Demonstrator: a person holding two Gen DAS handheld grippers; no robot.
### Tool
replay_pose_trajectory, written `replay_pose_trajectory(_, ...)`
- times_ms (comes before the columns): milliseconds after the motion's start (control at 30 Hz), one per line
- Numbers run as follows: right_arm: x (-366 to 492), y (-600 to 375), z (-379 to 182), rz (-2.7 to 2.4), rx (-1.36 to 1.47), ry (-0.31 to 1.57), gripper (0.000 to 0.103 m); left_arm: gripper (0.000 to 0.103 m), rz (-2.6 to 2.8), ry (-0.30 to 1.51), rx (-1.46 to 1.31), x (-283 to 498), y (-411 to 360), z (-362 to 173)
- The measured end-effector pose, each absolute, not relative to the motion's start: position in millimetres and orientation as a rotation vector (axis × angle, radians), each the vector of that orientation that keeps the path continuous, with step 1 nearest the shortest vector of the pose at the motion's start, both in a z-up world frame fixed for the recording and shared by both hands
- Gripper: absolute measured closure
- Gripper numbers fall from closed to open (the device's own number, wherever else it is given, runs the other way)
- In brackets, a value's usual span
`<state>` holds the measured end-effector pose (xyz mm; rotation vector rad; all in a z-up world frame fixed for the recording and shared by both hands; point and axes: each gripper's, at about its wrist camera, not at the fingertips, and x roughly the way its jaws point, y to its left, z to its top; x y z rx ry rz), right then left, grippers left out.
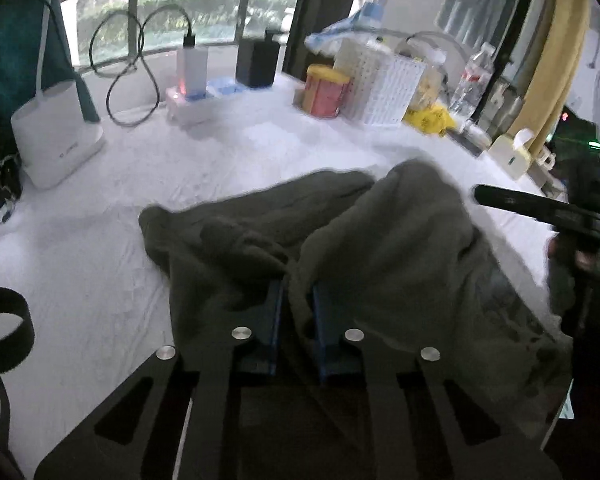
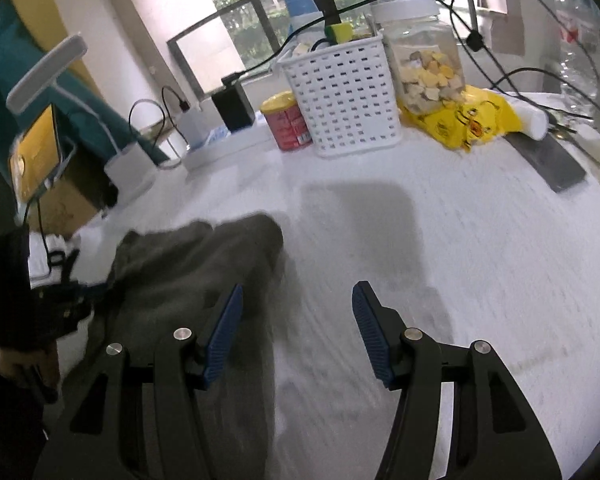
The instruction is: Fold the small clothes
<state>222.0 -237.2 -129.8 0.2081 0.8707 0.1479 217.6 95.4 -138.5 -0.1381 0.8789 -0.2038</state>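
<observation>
A dark olive garment (image 1: 380, 240) lies crumpled on the white-covered table (image 1: 100, 280). My left gripper (image 1: 298, 292) is shut on a fold of this cloth, which bunches up between its blue pads (image 1: 278, 320). In the right wrist view the same garment (image 2: 188, 272) lies at lower left, and my right gripper (image 2: 298, 300) stands open over bare tablecloth beside it; its left pad (image 2: 224, 332) hangs over the cloth's right edge, and nothing lies between the jaws. The right gripper's body (image 1: 548, 212) shows at the right of the left view, the left gripper's body (image 2: 40, 308) at the left of the right view.
Along the table's far side stand a white perforated basket (image 2: 344, 100), a red and yellow tin (image 2: 286, 120), a clear jar of snacks (image 2: 424, 60), a yellow bag (image 2: 468, 120), a black box (image 2: 232, 108), chargers with cables (image 1: 192, 76) and a white lamp base (image 1: 56, 136).
</observation>
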Motion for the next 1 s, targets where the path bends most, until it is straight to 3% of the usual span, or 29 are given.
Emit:
replay_pose_trajectory(233, 260, -234, -156, 0.256, 0.340, 0.932, 0.043, 0.093, -0.205, 0.803, -0.156, 216, 104, -122)
replay_pose_trajectory(267, 261, -234, -155, 0.266, 0.351, 0.919, 0.048, 0.093, -0.211, 0.796, -0.159, 216, 105, -120)
replay_pose_trajectory(300, 265, -233, -156, 0.293, 0.368, 0.928, 0.077, 0.093, -0.214, 0.789, -0.160, 217, 106, -119)
replay_pose_trajectory(333, 269, -233, -155, 0.309, 0.376, 0.928, 0.085, 0.093, -0.218, 0.784, -0.160, 218, 106, -118)
replay_pose_trajectory(400, 272, -227, -146, 0.308, 0.324, 0.893, 0.090, 0.093, -0.222, 0.783, -0.151, 223, 107, -117)
replay_pose_trajectory(633, 283, -206, -101, 0.297, 0.144, 0.752, 0.091, 0.093, -0.204, 0.728, -0.137, 232, 117, -104)
replay_pose_trajectory(1000, 303, -195, -145, 0.197, 0.044, 0.866, 0.089, 0.093, -0.115, 0.867, -0.179, 237, 139, -140)
